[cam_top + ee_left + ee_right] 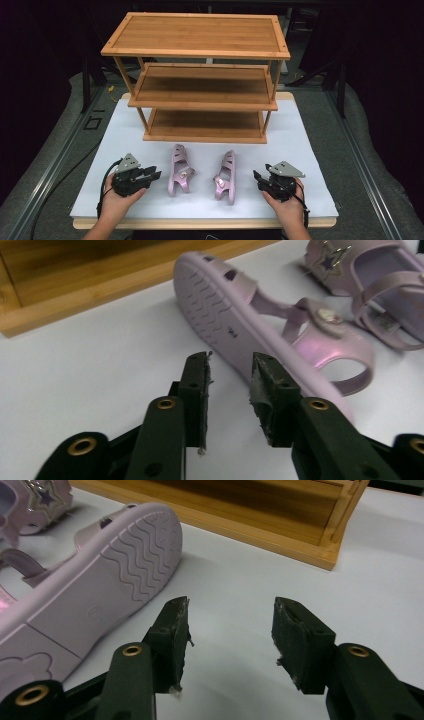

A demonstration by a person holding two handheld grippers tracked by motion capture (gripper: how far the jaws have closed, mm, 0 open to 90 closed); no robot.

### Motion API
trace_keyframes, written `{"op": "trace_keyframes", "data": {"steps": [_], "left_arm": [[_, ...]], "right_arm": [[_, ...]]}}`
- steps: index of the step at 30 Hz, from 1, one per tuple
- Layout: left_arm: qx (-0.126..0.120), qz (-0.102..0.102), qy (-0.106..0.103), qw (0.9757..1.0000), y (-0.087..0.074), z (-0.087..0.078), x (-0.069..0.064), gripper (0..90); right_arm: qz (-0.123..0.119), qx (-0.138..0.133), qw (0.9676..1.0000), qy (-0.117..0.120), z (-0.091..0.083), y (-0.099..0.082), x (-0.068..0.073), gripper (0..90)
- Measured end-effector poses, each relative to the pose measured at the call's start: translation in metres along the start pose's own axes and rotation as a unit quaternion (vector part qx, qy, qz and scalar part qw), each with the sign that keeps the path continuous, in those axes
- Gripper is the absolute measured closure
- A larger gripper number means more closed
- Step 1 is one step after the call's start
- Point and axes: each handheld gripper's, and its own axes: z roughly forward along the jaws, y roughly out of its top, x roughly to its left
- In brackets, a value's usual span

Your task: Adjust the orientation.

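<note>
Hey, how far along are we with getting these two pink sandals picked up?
Nothing is done yet: both sandals, left sandal and right sandal, lie on their sides on the white table, and the wooden rack has bare shelves. The left gripper and right gripper each sit open beside a sandal. Gripping and lifting remain.

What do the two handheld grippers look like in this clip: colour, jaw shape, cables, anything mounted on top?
Both the left gripper and right gripper are black, each topped by a grey three-cornered plate and trailing a black cable. Up close, the jaws are blocky black bars with brass-coloured rivets, and their worn pads have frayed edges. No sleeves are visible.
</note>
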Motion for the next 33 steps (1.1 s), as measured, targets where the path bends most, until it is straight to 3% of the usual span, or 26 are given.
{"op": "trace_keyframes", "data": {"steps": [8, 12, 15, 19, 26, 29, 33], "left_arm": [[-0.004, 0.035, -0.037, 0.9987, 0.012, 0.000, -0.026, 88.5], [0.001, 0.046, -0.043, 0.9980, 0.013, 0.006, -0.033, 89.4], [0.001, 0.041, -0.044, 0.9982, 0.015, 0.011, -0.033, 89.4], [0.017, 0.056, -0.039, 0.9975, 0.014, 0.021, -0.034, 89.5], [0.017, 0.059, -0.023, 0.9978, 0.010, 0.015, -0.030, 89.7], [0.018, 0.054, -0.020, 0.9982, 0.007, 0.012, -0.026, 89.6], [0.030, 0.042, 0.001, 0.9987, -0.001, 0.005, -0.017, 89.5]], "right_arm": [[0.004, 0.013, 0.9999, 0.004, 0.002, 0.000, 0.000, 47.2], [0.001, 0.019, 0.9998, 0.005, 0.001, 0.000, 0.000, 47.2], [0.004, 0.021, 0.9998, 0.007, 0.002, 0.000, 0.000, 47.2], [0.008, 0.019, 0.9998, 0.008, 0.004, -0.001, 0.000, 47.1], [0.012, 0.019, 0.9997, 0.005, 0.003, -0.002, -0.002, 47.2], [0.013, 0.018, 0.9997, 0.006, 0.003, -0.002, -0.002, 47.1], [0.012, 0.023, 0.9996, 0.007, 0.001, -0.001, -0.003, 47.1]]}}
